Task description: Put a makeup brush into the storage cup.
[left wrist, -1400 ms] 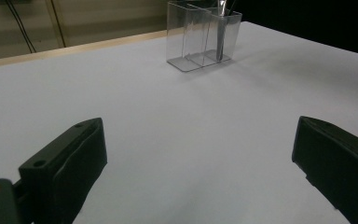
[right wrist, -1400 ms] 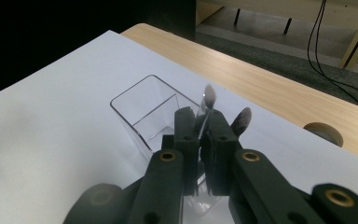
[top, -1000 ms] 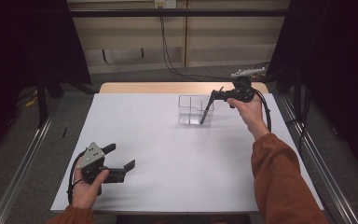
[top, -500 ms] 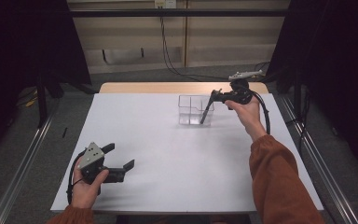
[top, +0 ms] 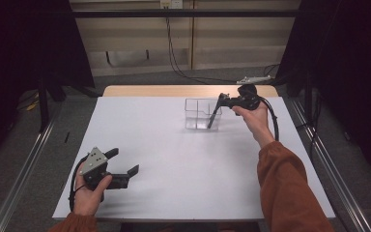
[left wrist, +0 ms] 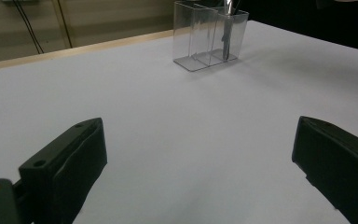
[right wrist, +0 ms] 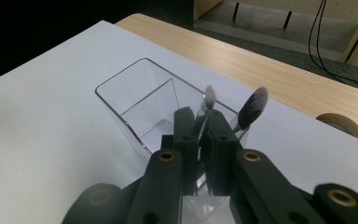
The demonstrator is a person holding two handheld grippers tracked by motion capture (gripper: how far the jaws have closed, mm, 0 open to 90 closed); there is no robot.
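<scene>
At the far right of the table: the right gripper [top: 214, 117] lowers a makeup brush [right wrist: 208, 100] into the clear organizer [top: 195, 115].
Right jaws: closed on the brush's thin handle.
Second brush [right wrist: 252, 108]: stands in the same compartment, dark bristles up.
Left gripper [top: 124, 163]: near left, jaws wide apart on nothing.
Handling: the brush looks light, stiff and slim; best pinched mid-handle, clear of the soft bristles.
Organizer: seemingly light, likely to tip if nudged.
</scene>
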